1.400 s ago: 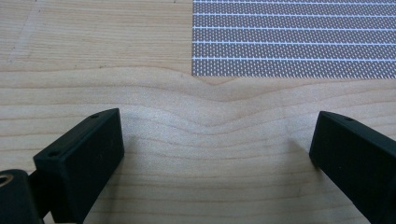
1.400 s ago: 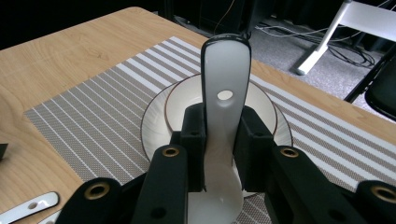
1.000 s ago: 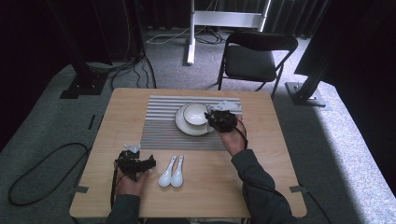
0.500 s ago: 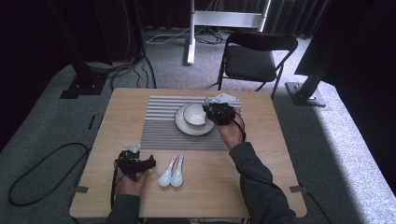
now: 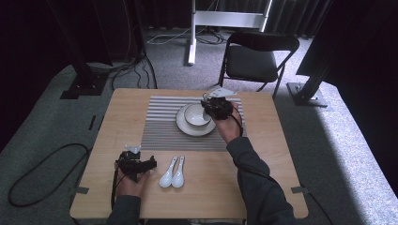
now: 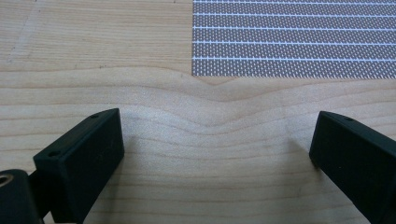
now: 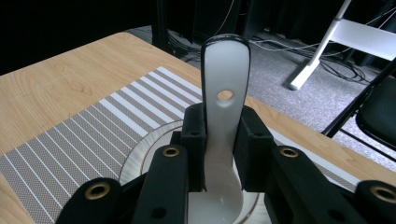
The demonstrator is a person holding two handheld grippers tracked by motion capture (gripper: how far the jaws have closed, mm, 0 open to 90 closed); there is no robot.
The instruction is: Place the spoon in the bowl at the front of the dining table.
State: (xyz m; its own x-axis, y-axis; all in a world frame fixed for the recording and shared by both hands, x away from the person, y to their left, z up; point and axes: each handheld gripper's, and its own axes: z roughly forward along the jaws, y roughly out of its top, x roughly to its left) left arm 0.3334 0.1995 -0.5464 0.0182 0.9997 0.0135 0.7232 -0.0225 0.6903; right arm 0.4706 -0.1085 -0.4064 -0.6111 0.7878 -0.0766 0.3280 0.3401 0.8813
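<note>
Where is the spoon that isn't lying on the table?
The right gripper has the white spoon clamped by its handle between the jaws, held over the bowl on the plate at the far side of the striped placemat.

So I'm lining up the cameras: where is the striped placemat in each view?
High view: the striped placemat lies mid-table under the plate.
Left gripper view: upper right, beyond the open jaws.
Right gripper view: lower left, beside the held white spoon.
Shared landmark: the wooden table.
</note>
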